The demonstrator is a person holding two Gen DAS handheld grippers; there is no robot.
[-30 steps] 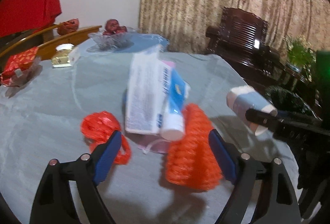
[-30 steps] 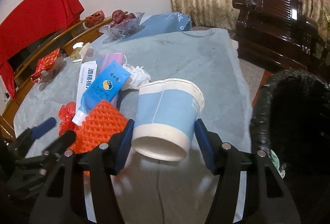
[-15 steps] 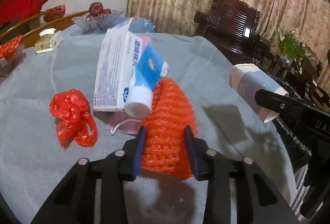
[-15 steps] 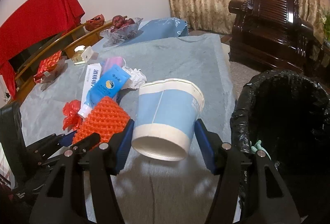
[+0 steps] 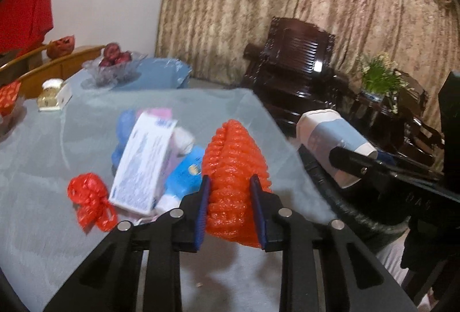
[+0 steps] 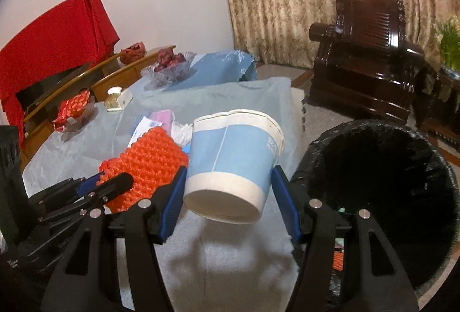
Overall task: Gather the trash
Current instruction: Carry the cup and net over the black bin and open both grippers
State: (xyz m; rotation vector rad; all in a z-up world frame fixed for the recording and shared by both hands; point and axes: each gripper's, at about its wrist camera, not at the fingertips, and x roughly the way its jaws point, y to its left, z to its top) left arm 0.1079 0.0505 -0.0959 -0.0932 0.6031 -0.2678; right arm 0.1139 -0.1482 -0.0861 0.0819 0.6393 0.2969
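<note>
Overhead, nothing showed but walls and drapery: a pale wall behind a red cloth (image 6: 54, 33) on the left, and heavy patterned beige curtains (image 5: 287, 10) across the back. A dark carved wooden armchair (image 6: 371, 53) stood before the curtains, with a green potted plant (image 5: 379, 76) beside it.

The desk (image 5: 43, 139) was covered in a pale grey-blue cloth. Far along it sat a glass bowl of dark red fruit (image 6: 169, 61), a small boxed jar (image 5: 53, 93) and a red patterned packet (image 6: 73, 107). Nearer lay a heap of litter: a white printed carton (image 5: 143, 165) leaning on a blue tube (image 5: 184, 176), something pink under them, and a crumpled red plastic bag (image 5: 89, 202) just beside.

The left tongs (image 5: 230, 208) were closing on an orange foam fruit net (image 5: 233, 168), their blue pads pressing its lower part on both sides; it was held up off the cloth. The right tongs (image 6: 227, 191) pinched a blue-and-white paper cup (image 6: 233, 162), tilted with its base toward the camera, above the near end of the desk. Just right of the cup stood a bin lined with a black bag (image 6: 373, 168), its mouth wide and dark, with some scraps visible low inside.
</note>
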